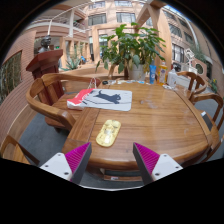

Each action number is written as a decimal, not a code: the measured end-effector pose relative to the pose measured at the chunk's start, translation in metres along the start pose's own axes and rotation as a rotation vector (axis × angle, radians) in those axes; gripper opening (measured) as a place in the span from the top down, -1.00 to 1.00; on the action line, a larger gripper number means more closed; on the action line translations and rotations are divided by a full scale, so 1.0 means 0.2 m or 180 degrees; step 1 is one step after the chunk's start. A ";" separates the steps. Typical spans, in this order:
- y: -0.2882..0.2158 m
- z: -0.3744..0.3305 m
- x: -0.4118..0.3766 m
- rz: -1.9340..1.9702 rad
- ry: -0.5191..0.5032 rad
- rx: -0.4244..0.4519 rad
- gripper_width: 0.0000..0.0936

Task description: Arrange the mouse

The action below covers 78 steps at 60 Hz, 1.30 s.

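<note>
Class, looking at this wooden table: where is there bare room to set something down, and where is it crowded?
Bare wood lies beside the yellow mouse, ahead of the open gripper, and on the table beyond the grey mat. The far edge by the plant is crowded.

We see wooden chairs (45, 95) ringing a round bench (150, 118), a leafy plant (128, 45) beyond it.

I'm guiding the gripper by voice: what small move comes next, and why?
Probably ease forward toward the yellow mouse. It lies on the wooden table just ahead of the open gripper, untouched, short of the mouse pad beyond it.
</note>
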<state>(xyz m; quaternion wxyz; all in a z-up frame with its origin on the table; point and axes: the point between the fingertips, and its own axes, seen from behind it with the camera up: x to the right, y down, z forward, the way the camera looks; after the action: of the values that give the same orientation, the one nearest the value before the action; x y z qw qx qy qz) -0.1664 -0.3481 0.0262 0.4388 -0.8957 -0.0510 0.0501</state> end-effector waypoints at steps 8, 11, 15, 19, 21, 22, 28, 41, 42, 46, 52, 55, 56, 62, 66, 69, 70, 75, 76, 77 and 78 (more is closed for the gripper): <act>-0.06 0.24 -0.09 0.0176 0.0053 -0.0061 -0.82; -0.08 0.30 -0.11 0.0195 0.0065 -0.0086 -0.81; -0.07 0.38 -0.12 0.0198 0.0086 -0.0146 -0.81; -0.10 0.42 -0.12 0.0192 0.0110 -0.0120 -0.65; -0.10 0.44 -0.12 0.0191 0.0130 -0.0139 -0.56; -0.11 0.46 -0.11 0.0186 0.0150 -0.0129 -0.52; -0.13 0.51 -0.09 0.0103 0.0245 -0.0102 -0.17; -0.15 0.53 -0.08 -0.0102 0.0330 -0.0007 0.17; -0.15 0.53 -0.08 -0.0088 0.0327 0.0003 0.20; -0.16 0.52 -0.08 -0.0069 0.0338 0.0021 0.25; -0.17 0.51 -0.07 -0.0085 0.0352 0.0059 0.25; -0.21 0.48 -0.06 -0.0105 0.0351 0.0088 0.25; -0.23 0.46 -0.06 -0.0081 0.0340 0.0126 0.25; -0.46 0.34 -0.10 -0.0013 0.0193 0.0363 0.25; -0.68 0.28 -0.12 0.0041 0.0089 0.0578 0.25; -0.86 0.26 -0.13 0.0062 0.0031 0.0744 0.25; -0.92 0.26 -0.13 0.0068 0.0017 0.0795 0.25; -1.21 0.29 -0.13 0.0093 0.0003 0.1017 0.25; -1.25 0.32 -0.13 0.0093 0.0011 0.1040 0.25; -1.29 0.34 -0.13 0.0106 0.0012 0.1059 0.25; -1.33 0.37 -0.13 0.0119 0.0011 0.1073 0.25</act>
<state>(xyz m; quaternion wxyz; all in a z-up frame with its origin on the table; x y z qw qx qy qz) -0.2140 -0.1318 0.1921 0.5819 -0.8103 -0.0245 0.0647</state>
